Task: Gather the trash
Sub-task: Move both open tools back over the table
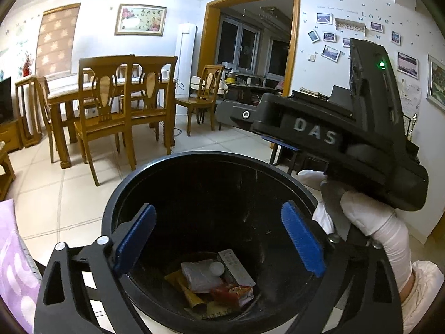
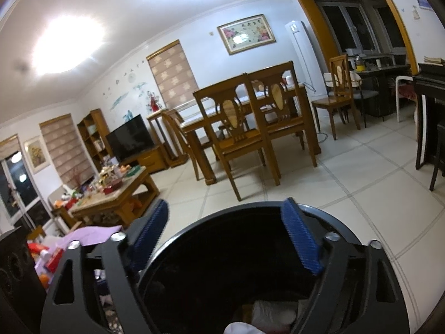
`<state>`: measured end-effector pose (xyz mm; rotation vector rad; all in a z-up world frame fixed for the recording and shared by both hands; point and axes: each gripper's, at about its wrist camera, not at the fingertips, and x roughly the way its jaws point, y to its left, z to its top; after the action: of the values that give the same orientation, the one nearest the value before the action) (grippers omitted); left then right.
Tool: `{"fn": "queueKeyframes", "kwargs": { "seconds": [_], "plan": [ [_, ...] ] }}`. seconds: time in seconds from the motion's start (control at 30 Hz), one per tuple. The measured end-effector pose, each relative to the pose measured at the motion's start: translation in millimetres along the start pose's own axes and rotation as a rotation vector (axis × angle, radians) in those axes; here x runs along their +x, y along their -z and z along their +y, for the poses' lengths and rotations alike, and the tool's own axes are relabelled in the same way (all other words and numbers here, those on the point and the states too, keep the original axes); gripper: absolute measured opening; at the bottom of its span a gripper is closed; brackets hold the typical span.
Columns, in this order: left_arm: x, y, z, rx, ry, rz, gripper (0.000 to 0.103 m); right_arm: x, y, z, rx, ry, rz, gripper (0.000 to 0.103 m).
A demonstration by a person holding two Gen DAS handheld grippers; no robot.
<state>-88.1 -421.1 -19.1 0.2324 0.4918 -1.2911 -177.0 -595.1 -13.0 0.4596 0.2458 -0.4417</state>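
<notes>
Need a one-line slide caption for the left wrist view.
Open left gripper poised over the black trash bin, wrappers and a white cap at its bottom; right gripper alongside in a gloved hand.

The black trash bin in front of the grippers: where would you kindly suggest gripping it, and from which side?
Probably the bin's near rim, from above: it stands upright and open-topped, far wider than the jaws, so only its thin wall would fit between them.

Wooden dining table (image 2: 244, 117) with chairs (image 1: 103, 111) on tiled floor (image 2: 347, 175).
</notes>
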Motion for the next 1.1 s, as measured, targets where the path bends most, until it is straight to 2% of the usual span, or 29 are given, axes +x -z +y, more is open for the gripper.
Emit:
{"fn": "queueKeyframes", "kwargs": {
  "seconds": [0.07, 0.67, 0.87, 1.1],
  "plan": [
    [-1, -1, 1, -0.001, -0.006, -0.006, 0.098, -1, 0, 1, 0.006, -0.011, -0.002, 0.098],
    [-2, 1, 5, -0.027, -0.003, -0.002, 0.098, 0, -1, -1, 0.026, -0.008, 0.027, 0.098],
    [-2, 3, 3, -0.034, -0.017, -0.003, 0.098, -2, 10, 1, 0.020, -0.005, 0.047, 0.098],
    [-23, 2, 12, -0.158, 0.011, -0.026, 0.098, -11, 7, 8, 0.023, -0.006, 0.042, 0.098]
  ]
}}
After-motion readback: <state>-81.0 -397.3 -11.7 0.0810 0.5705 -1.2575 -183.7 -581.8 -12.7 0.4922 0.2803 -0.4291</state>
